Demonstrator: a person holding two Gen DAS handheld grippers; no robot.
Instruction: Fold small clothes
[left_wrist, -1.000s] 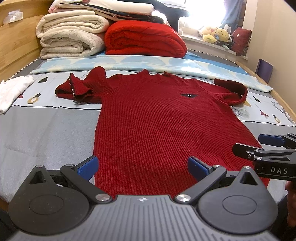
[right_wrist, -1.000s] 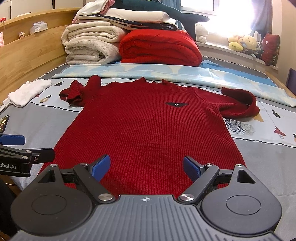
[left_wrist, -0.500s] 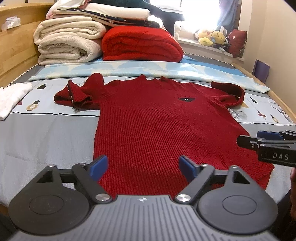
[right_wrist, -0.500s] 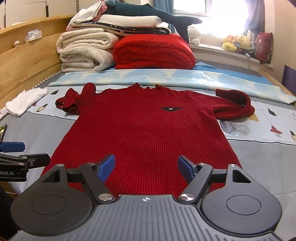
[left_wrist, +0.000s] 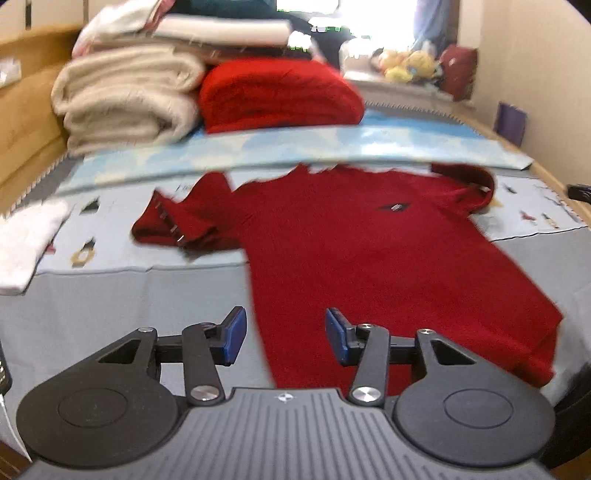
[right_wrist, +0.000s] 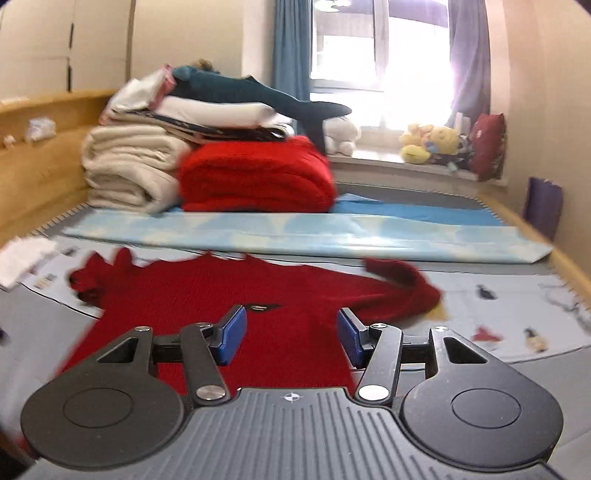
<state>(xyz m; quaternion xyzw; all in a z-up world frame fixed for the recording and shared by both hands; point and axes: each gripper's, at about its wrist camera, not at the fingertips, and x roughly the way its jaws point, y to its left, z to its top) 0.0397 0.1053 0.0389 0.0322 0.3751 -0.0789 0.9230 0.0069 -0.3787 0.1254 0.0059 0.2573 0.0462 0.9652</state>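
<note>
Red knit top (left_wrist: 388, 258) is laid flat, front up, across the middle of the bed (left_wrist: 110, 302), hem toward the near edge, collar toward the folded blue sheet (right_wrist: 295, 236) at the far side. Left sleeve (left_wrist: 177, 225) is bunched, right sleeve (right_wrist: 402, 284) curled inward. No fold is made yet; approach step is judged. Left gripper (left_wrist: 282, 334) jaws are seen apart and closing, over the hem's left edge, nothing pinched. Right gripper (right_wrist: 291, 334) jaws are apart and closing above the chest, nothing between. Next, the sleeves likely need grasping and folding inward; exact contact cannot be told from blurred frames
</note>
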